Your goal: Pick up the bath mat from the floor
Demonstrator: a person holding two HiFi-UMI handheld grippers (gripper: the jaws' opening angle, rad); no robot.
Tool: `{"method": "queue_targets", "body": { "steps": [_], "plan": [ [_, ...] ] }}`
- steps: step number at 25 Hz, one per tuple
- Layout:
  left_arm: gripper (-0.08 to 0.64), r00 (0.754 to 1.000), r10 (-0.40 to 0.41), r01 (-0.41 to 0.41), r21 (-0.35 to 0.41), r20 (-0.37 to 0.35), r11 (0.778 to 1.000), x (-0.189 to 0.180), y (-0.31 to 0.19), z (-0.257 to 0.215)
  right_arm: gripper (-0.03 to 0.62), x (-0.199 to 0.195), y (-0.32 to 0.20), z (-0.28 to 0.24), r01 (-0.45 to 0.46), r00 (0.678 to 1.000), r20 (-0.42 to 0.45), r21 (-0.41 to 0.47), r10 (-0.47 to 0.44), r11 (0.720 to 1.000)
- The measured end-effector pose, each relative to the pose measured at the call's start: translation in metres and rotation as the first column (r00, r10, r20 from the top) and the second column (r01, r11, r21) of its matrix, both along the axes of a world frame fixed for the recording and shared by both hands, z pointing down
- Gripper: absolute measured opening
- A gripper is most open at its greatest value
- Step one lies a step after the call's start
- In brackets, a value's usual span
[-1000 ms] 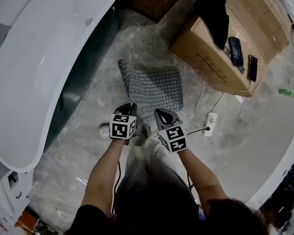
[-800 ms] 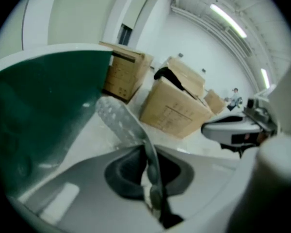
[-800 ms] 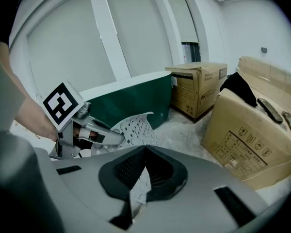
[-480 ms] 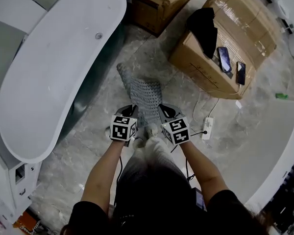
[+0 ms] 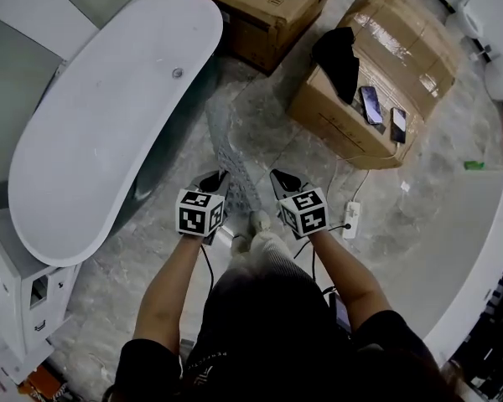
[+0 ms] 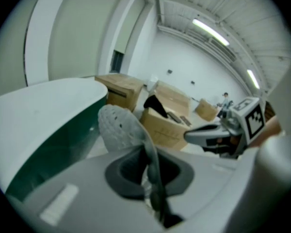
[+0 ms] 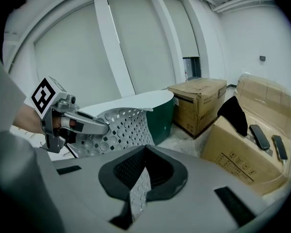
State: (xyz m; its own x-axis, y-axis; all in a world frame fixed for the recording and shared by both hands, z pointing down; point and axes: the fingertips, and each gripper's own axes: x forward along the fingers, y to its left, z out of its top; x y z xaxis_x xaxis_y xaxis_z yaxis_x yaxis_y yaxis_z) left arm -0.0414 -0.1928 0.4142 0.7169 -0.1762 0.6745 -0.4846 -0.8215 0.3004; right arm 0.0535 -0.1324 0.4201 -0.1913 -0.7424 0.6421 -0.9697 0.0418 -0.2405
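Between the two claws, the bath mat [image 5: 233,157] hangs folded, right beside the white tub [image 5: 109,115]. The left claw [image 5: 215,177] is clamped on one edge of the mat, and the right claw [image 5: 279,177] is clamped on the other edge. The far end droops toward the floor, and I cannot tell if it touches. I think both claws should squeeze tight and go up at the same speed, so the mat does not slip out or tip.

Bathtub [image 5: 109,115] left; cardboard box [image 5: 345,122] right (2 phones [image 5: 370,105], black cloth [image 5: 337,57] atop).
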Motion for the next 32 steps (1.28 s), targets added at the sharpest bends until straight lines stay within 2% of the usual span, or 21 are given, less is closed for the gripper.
{"method": "queue_targets", "body": {
  "steps": [7,14,19,25,32],
  "plan": [
    [0.014,0.997,0.011,-0.006,0.054,-0.077,0.999,-0.014,0.003,-0.066,-0.002,-0.018,-0.005,-0.053,0.024,1.000,0.010,0.069,-0.025,0.997],
    [0.014,0.986,-0.021,0.042,0.122,-0.165,0.992,-0.033,0.005,-0.121,-0.002,-0.022,-0.006,-0.102,0.005,1.000,0.020,0.141,-0.008,0.990],
    [0.014,0.970,-0.054,0.088,0.136,-0.236,0.987,-0.044,0.004,-0.154,-0.002,-0.024,-0.005,-0.125,0.000,1.000,0.024,0.172,-0.004,0.985],
    [0.014,0.953,-0.071,0.120,0.153,-0.293,0.981,-0.052,0.010,-0.178,-0.002,-0.030,0.001,-0.137,0.007,1.000,0.022,0.188,-0.011,0.982],
    [0.014,0.949,-0.081,0.131,0.148,-0.303,0.980,-0.061,0.013,-0.183,-0.002,-0.034,0.008,-0.140,0.000,1.000,0.006,0.187,-0.001,0.982]
  ]
}}
